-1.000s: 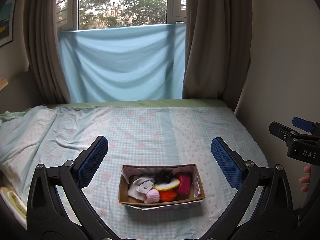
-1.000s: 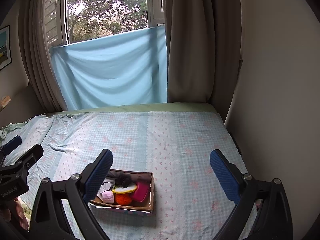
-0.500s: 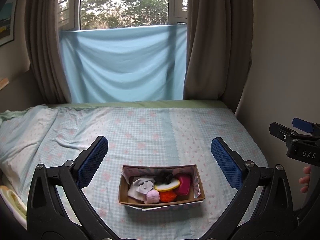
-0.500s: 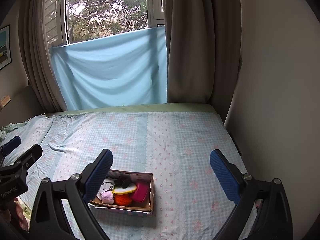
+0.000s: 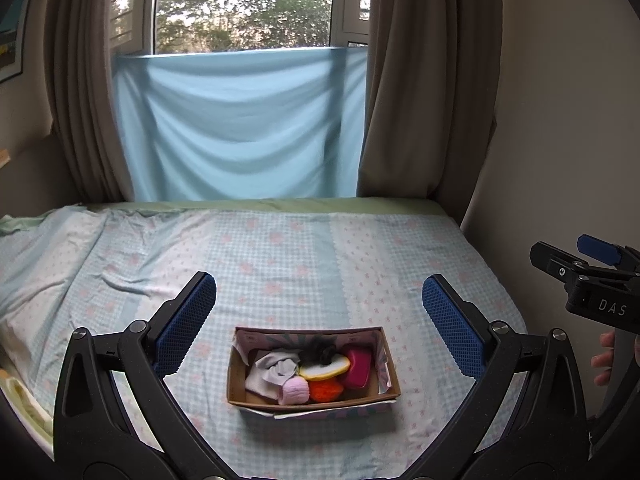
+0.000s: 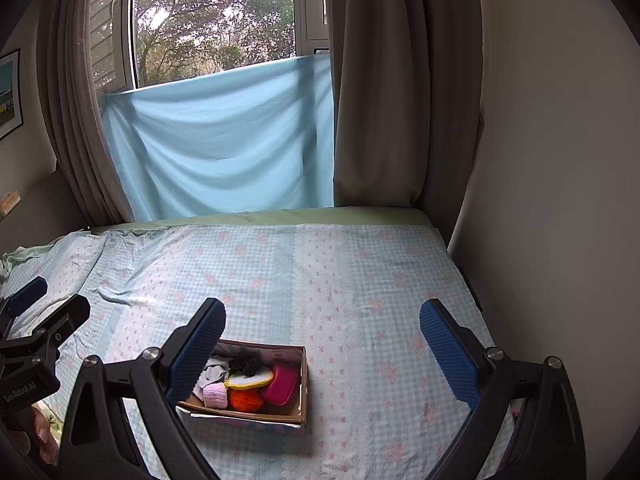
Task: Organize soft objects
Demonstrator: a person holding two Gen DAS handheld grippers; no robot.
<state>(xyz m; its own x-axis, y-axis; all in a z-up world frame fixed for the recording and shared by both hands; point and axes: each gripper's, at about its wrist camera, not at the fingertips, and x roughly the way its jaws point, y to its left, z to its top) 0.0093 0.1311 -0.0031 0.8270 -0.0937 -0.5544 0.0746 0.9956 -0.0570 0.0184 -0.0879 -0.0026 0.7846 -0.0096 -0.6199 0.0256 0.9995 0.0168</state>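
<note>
A shallow cardboard box (image 5: 240,376) (image 6: 303,384) sits on the bed and holds several soft items: a white cloth (image 5: 274,370), a pink roll (image 5: 295,391) (image 6: 215,395), an orange ball (image 5: 326,390) (image 6: 245,399), a yellow-rimmed piece (image 5: 324,369), a magenta pouch (image 5: 358,368) (image 6: 280,386) and a black tuft (image 5: 318,349). My left gripper (image 5: 318,308) hangs open above the box, holding nothing. My right gripper (image 6: 320,332) is open too, with the box below its left finger (image 6: 196,354). Each gripper shows at the edge of the other's view.
The bed (image 5: 280,256) carries a pale blue checked sheet with wide bare room around the box. A wall (image 6: 560,160) borders its right side. Grey curtains (image 5: 424,80) and a blue cloth (image 5: 240,128) hang at the far end. A person's fingers (image 5: 602,356) grip the right handle.
</note>
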